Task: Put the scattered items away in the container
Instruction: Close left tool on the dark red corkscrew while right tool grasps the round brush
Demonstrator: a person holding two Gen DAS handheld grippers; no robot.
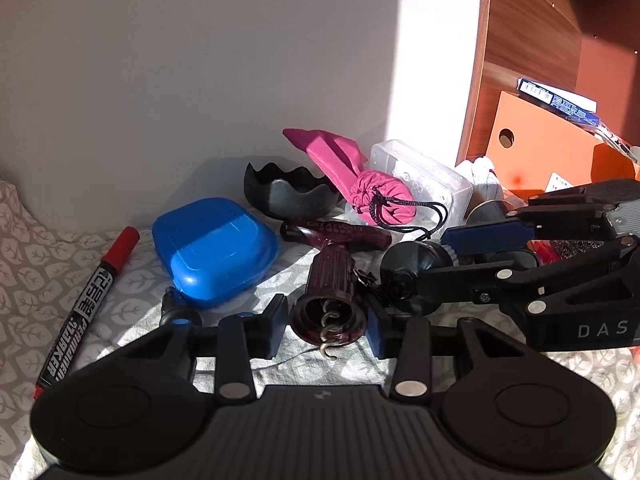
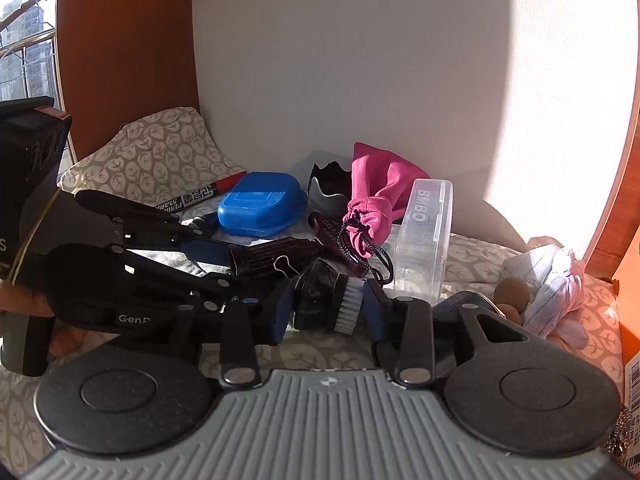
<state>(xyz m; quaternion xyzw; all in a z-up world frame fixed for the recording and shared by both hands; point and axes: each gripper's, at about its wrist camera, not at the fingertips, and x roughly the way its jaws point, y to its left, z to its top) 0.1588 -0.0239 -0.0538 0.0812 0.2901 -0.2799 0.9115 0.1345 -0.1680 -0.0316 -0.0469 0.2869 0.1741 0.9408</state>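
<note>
Both claws sit at the clutter on the leaf-print cloth.

Left wrist view: the left claw point(image 1: 327, 326) brackets the corkscrew point(image 1: 330, 284), pads touching its barrel; a marker point(image 1: 90, 300) and blue case point(image 1: 214, 250) lie to the left, the orange box point(image 1: 536, 148) at the far right. Right wrist view: the right claw point(image 2: 327, 310) is spread around the brush point(image 2: 332, 300), apart from it; the pink pouch point(image 2: 378, 200) and clear case point(image 2: 424, 236) stand just behind.

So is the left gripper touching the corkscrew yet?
Cannot tell. In the left wrist view the left gripper brackets the corkscrew, but no gap or contact shows plainly.
</note>
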